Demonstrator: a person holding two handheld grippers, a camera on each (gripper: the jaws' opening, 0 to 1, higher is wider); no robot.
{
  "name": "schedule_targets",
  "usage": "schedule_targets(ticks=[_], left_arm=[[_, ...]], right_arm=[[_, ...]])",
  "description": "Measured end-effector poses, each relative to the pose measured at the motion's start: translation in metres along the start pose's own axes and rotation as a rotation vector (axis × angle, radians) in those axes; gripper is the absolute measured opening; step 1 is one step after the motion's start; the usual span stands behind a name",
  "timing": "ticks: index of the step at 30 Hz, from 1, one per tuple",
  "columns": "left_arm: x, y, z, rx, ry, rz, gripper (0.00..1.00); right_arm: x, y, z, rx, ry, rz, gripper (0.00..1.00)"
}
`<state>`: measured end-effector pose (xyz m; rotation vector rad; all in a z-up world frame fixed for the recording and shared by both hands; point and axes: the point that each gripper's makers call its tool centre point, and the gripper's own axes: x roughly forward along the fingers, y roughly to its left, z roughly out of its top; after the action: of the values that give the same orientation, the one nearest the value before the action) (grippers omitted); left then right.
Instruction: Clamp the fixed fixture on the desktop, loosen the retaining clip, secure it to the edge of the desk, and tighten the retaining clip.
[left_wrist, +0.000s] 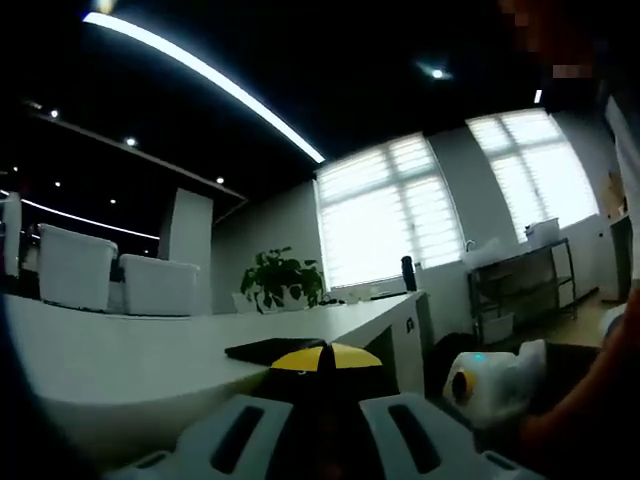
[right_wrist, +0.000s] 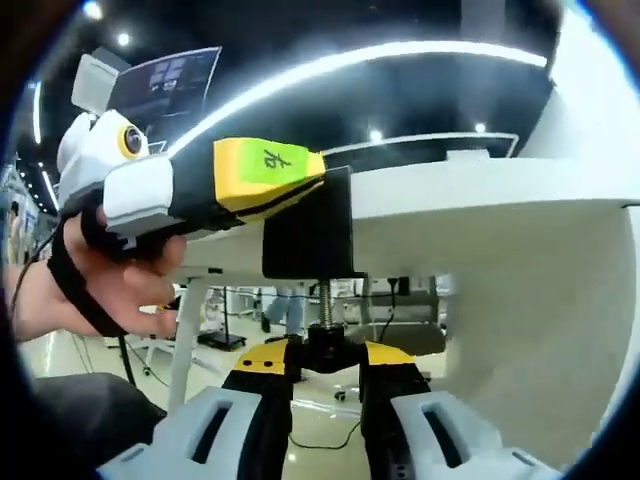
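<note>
In the right gripper view, a hand (right_wrist: 105, 275) at the far left grips the left gripper (right_wrist: 300, 185) by its handle and reaches it in level with the desk (right_wrist: 480, 185). Its yellow-tipped jaws sit against the top of the black clamp fixture (right_wrist: 308, 235) — a hold that looks meant to keep the bracket steady on the desk edge while the screw is worked from below. How tightly those jaws close on the bracket cannot be told from this angle. The fixture straddles the desk's edge, its body hanging down the front face and its threaded screw (right_wrist: 326, 300) running down under the slab. Further right and lower, the right gripper (right_wrist: 327, 372) comes up from beneath, its jaws narrowed onto the black knob (right_wrist: 328, 345) at the screw's foot — the retaining clip of the task, I judge, held there so it can be turned.

In the left gripper view, the left gripper's own jaws (left_wrist: 322, 390) are closed down over the flat black top plate (left_wrist: 275, 349) of the fixture, which lies on the white desktop near its edge. The fixture seems seated on the edge, with tightening in hand.
</note>
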<state>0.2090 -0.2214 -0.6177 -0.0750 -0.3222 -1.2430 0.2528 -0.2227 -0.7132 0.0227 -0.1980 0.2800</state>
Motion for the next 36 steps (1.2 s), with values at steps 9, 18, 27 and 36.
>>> schedule_targets(ticks=[9,18,27,36], left_arm=[[-0.003,0.001,0.001,-0.006,-0.005,0.004,0.03],[-0.004,0.002,0.001,-0.012,-0.014,0.006,0.03],[-0.004,0.002,0.001,-0.003,-0.005,0.014,0.03],[-0.009,0.004,0.003,0.007,-0.003,0.028,0.03]], right_arm=[[0.002,0.006,-0.001,0.010,0.080,0.341,0.24],[-0.007,0.001,-0.010,-0.033,0.107,0.221,0.36],[-0.041,-0.001,0.016,-0.035,-0.030,-0.340,0.37],[-0.012,0.002,0.018,-0.033,-0.025,-0.440,0.38]])
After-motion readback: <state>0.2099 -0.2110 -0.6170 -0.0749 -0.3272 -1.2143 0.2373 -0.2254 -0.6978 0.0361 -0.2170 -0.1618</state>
